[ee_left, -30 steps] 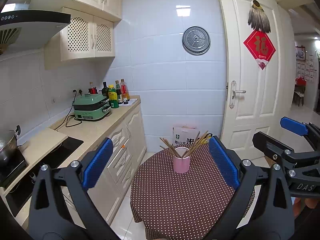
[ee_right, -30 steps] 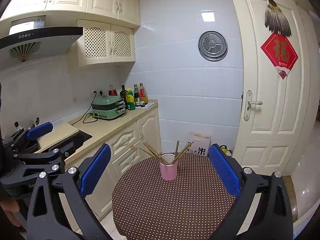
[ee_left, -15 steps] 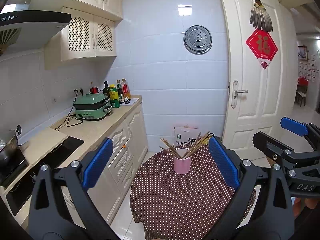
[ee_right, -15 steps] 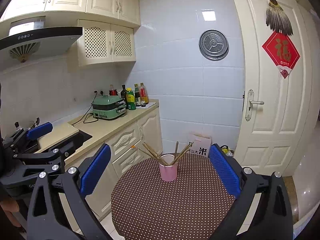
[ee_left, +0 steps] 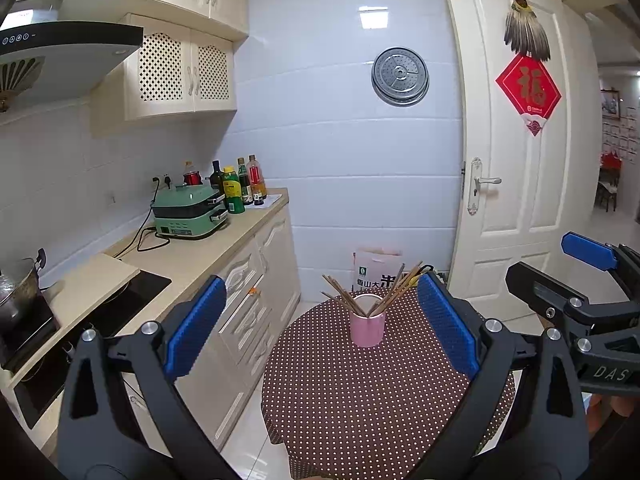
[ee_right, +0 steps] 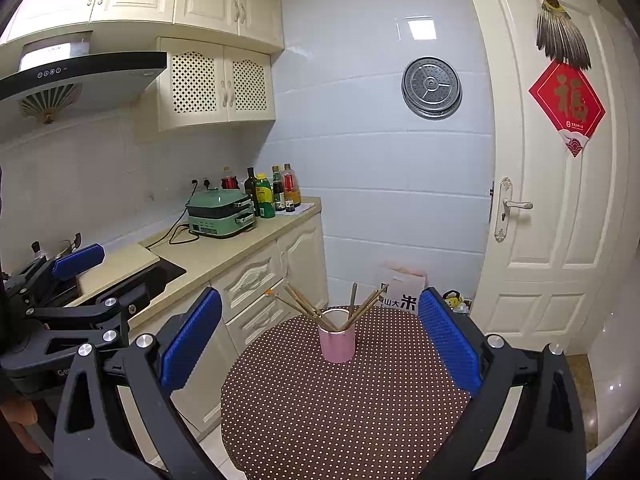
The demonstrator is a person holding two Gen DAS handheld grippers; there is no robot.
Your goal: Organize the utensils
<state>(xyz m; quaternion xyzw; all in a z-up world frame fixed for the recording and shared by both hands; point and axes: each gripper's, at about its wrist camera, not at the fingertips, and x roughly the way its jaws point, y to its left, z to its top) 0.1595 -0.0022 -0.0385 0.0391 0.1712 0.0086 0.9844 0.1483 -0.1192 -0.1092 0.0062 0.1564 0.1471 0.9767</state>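
Just before me, my left gripper (ee_left: pixel 320 328) and right gripper (ee_right: pixel 320 332) stood wide apart, empty. Farther, on the dotted tablecloth (ee_left: pixel 360 400), the pink cup (ee_left: pixel 367 326) held splayed chopsticks (ee_left: pixel 396 288): light, stiff, slippery, best pinched at their free upper ends.

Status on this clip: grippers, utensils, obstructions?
Left gripper open, right gripper open, both empty. Chopsticks splayed in pink cup on dotted table. Nothing in the way.

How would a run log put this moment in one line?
left gripper: open, empty | right gripper: open, empty | chopsticks: in pink cup
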